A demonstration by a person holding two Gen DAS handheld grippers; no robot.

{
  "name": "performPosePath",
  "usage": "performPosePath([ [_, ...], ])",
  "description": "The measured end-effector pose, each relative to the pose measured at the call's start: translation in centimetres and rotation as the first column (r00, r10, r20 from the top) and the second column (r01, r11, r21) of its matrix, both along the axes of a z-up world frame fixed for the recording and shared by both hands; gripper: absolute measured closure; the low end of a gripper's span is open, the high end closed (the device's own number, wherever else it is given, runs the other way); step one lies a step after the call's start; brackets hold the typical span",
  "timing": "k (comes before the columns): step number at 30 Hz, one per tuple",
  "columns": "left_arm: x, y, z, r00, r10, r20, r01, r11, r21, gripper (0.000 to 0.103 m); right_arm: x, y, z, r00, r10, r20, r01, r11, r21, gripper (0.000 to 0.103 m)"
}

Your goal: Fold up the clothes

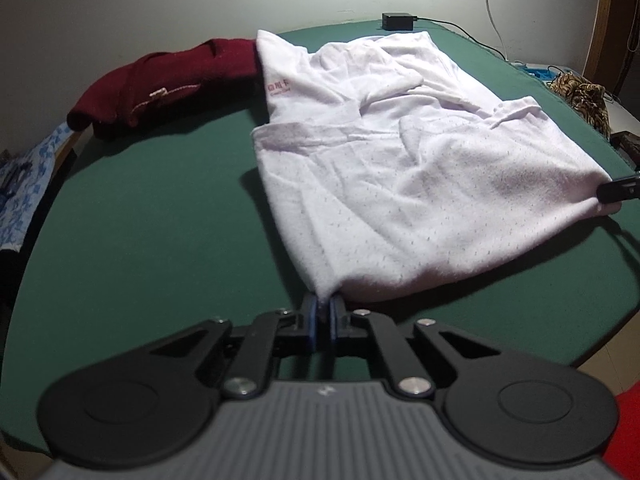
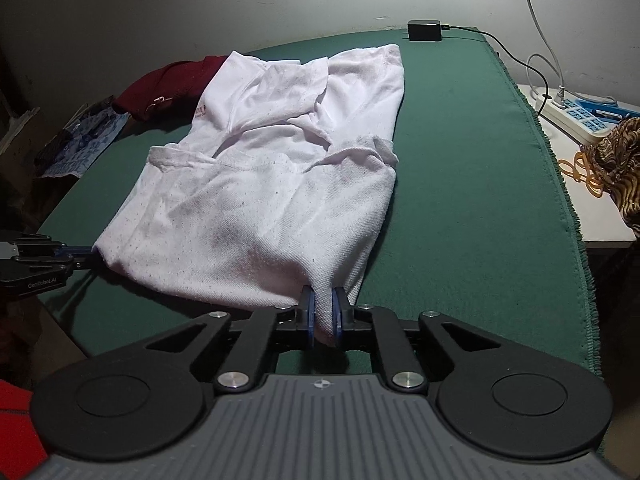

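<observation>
Shirt (image 1: 400,168) lies half-folded on the green tabletop (image 1: 140,220), and I've got both near corners pinched: left tool (image 1: 324,312) clamped on one, right tool (image 2: 324,316) on the other. Now I'd lift both evenly, keep the hem taut, and carry it toward the collar.

Shirt (image 1: 400,168) spread on table (image 1: 140,240) ahead of left gripper (image 1: 324,304); sweater (image 1: 160,80) far left, charger (image 1: 397,21) beyond.
</observation>
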State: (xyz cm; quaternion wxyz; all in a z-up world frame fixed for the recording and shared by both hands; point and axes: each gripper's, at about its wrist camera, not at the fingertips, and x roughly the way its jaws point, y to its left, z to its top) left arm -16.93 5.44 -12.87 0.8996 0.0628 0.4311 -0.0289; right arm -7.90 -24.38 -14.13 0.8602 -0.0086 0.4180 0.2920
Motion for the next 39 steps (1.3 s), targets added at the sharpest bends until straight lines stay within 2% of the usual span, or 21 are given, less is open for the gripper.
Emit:
performPosePath([
  [4,-0.5,0.5,0.3,1.0,-0.019,-0.017,0.019,1.0,-0.015,0.103,-0.4,-0.1,0.2,1.0,0.008,-0.013,-0.008,0.999,-0.034,0.096],
  [9,0.0,0.9,-0.3,0.998,-0.05,-0.045,0.05,0.999,-0.007,0.103,0.1,0.9,-0.3,1.0,-0.011,0.012,0.012,0.998,-0.064,0.095],
  [11,-0.2,1.1,-0.1,0.996,-0.077,-0.055,0.077,0.997,-0.001,0.101,0.1,1.4,-0.2,1.0,-0.007,0.022,0.008,0.997,-0.081,0.089],
  [13,-0.6,1.6,0.4,0.994,-0.097,-0.052,0.097,0.995,0.014,0.096,-0.2,1.1,0.6,0.999,-0.013,0.051,0.017,0.996,-0.087,0.081],
  [16,-0.6,3.1,1.9,0.995,-0.095,-0.005,0.095,0.995,0.035,0.082,0.0,0.1,2.3,0.992,-0.067,0.103,0.072,0.996,-0.044,0.077],
  [19,2.2,4.3,2.3,0.996,-0.077,0.045,0.076,0.997,0.033,0.076,2.0,0.0,3.2,0.984,-0.133,0.115,0.131,0.991,0.026,0.06],
  [21,4.9,4.8,1.8,0.995,-0.08,0.051,0.079,0.996,0.033,0.072,3.5,0.7,3.3,0.98,-0.154,0.122,0.149,0.987,0.052,0.06],
  [24,8.7,5.1,0.8,0.996,-0.086,0.021,0.086,0.996,0.014,0.072,6.2,3.5,2.1,0.979,-0.13,0.157,0.135,0.991,-0.02,0.06],
  [26,10.7,5.1,0.3,0.996,-0.086,0.011,0.086,0.996,0.004,0.072,7.5,4.6,1.3,0.978,-0.13,0.163,0.138,0.99,-0.035,0.06],
  [27,11.6,5.0,0.0,0.996,-0.086,0.007,0.086,0.996,0.002,0.073,8.1,4.9,1.0,0.978,-0.131,0.162,0.138,0.99,-0.033,0.06],
  [28,12.2,4.8,-0.2,0.996,-0.087,0.004,0.087,0.996,0.002,0.077,8.6,5.2,0.8,0.98,-0.124,0.156,0.131,0.991,-0.031,0.071],
  [29,12.5,4.7,-0.4,0.996,-0.093,0.003,0.093,0.996,-0.001,0.08,8.7,5.4,0.9,0.98,-0.117,0.162,0.125,0.991,-0.04,0.096],
  [30,12.7,4.6,-0.3,0.995,-0.099,0.008,0.099,0.995,-0.008,0.097,8.8,5.7,1.0,0.979,-0.109,0.17,0.119,0.992,-0.051,0.097],
  [31,12.8,4.5,-0.2,0.995,-0.099,0.013,0.099,0.995,-0.014,0.103,8.4,5.9,1.4,0.977,-0.093,0.192,0.103,0.994,-0.044,0.097],
  [34,12.3,4.2,1.1,0.993,-0.095,0.074,0.097,0.995,-0.032,0.103,7.0,6.2,3.0,0.965,0.005,0.262,-0.003,1.0,-0.009,0.097],
  [36,12.2,3.9,2.0,0.989,-0.098,0.108,0.103,0.994,-0.041,0.103,7.4,6.6,3.0,0.961,0.021,0.277,-0.012,0.999,-0.033,0.097],
  [37,12.3,3.6,2.2,0.988,-0.1,0.115,0.105,0.994,-0.038,0.103,8.2,6.5,2.3,0.968,0.016,0.249,-0.004,0.999,-0.045,0.096],
  [39,13.1,2.7,1.3,0.99,-0.118,0.081,0.119,0.993,-0.014,0.103,10.0,6.1,0.7,0.983,0.0,0.182,0.013,0.997,-0.071,0.096],
])
